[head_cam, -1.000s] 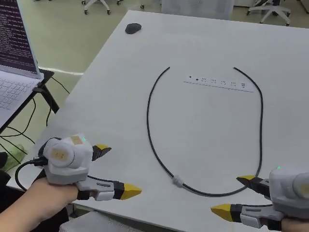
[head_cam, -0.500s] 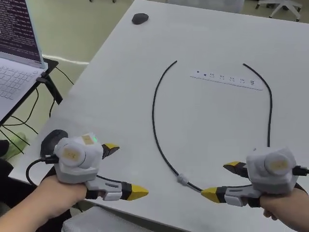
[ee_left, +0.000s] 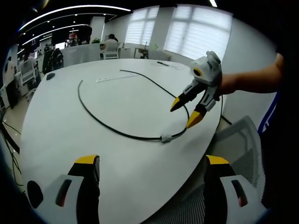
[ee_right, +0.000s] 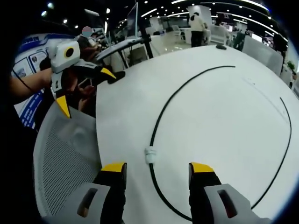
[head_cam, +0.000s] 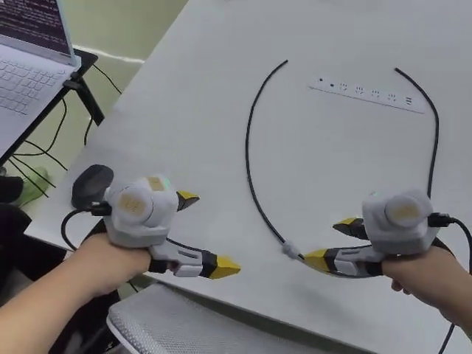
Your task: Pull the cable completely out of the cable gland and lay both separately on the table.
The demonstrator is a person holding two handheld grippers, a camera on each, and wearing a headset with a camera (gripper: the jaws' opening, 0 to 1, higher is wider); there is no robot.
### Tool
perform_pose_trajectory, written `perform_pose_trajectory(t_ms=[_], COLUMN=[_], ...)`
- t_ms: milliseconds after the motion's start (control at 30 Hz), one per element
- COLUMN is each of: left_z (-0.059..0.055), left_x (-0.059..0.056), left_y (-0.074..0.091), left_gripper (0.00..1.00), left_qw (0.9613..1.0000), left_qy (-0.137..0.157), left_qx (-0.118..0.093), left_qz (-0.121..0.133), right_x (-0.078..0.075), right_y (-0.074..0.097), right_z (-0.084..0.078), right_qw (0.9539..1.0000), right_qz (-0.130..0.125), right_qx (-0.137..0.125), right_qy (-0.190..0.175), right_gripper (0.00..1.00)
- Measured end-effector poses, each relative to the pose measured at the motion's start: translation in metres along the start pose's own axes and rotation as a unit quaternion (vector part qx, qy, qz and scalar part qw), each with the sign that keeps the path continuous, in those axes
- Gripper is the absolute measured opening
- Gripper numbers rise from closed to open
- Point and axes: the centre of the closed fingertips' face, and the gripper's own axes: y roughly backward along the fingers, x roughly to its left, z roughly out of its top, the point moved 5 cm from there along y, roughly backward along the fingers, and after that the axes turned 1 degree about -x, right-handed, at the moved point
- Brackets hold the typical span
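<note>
White power strip (head_cam: 366,94) sat up around 1 o'clock, open laptop (head_cam: 26,70) way off at 10, and a grey mesh chair (head_cam: 169,328) tucked in at 6.

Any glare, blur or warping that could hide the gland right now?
Head view: even light, sharp, cable gland clear against the white table. Left gripper view: fisheye curves the table edge, windows blown out. Right gripper view: gland crisp, ceiling lights flare slightly.

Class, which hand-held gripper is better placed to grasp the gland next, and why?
Right. The right hand-held gripper is open with the gland just ahead of its jaws; the left hand-held gripper is farther away.
</note>
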Motion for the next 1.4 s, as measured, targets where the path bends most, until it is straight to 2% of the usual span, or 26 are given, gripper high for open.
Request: perform_pose_trajectory(t_ms=[133,300,567,667,833,967,1167,1267,1400], left_z=[-0.002,-0.006,-0.014,-0.017,-0.018,-0.020,-0.021,-0.024,-0.025], left_x=[0.000,0.000,0.000,0.002,0.004,0.005,0.006,0.006,0.006], left_y=[-0.001,-0.001,0.001,0.001,0.001,0.001,0.001,0.000,0.000], left_gripper=[0.91,0.92,0.91,0.91,0.90,0.90,0.89,0.89,0.89], left_qw=[1.0000,1.0000,0.9999,0.9998,0.9997,0.9996,0.9994,0.9992,0.9990], left_qy=[0.003,0.002,0.000,0.000,-0.003,-0.003,-0.005,-0.005,-0.006], left_qx=[0.000,0.002,0.011,0.014,0.016,0.019,0.020,0.026,0.028], left_qz=[-0.004,-0.003,-0.011,-0.014,-0.018,-0.022,-0.027,-0.031,-0.034], right_x=[0.000,0.002,0.002,0.005,0.008,0.010,0.009,0.010,0.009], right_y=[-0.009,-0.017,-0.032,-0.037,-0.042,-0.046,-0.051,-0.053,-0.055], right_z=[-0.001,-0.001,-0.007,-0.008,-0.005,-0.008,-0.010,-0.013,-0.013], right_qw=[0.9998,0.9996,0.9988,0.9979,0.9977,0.9967,0.9964,0.9949,0.9954], right_qz=[0.002,0.007,0.008,0.010,0.013,0.013,0.017,0.018,0.020], right_qx=[0.017,0.026,0.048,0.062,0.065,0.078,0.080,0.095,0.091], right_qy=[0.005,0.002,0.001,0.013,0.014,0.019,0.021,0.029,0.024], right_gripper=[0.49,0.44,0.32,0.29,0.24,0.22,0.18,0.13,0.12])
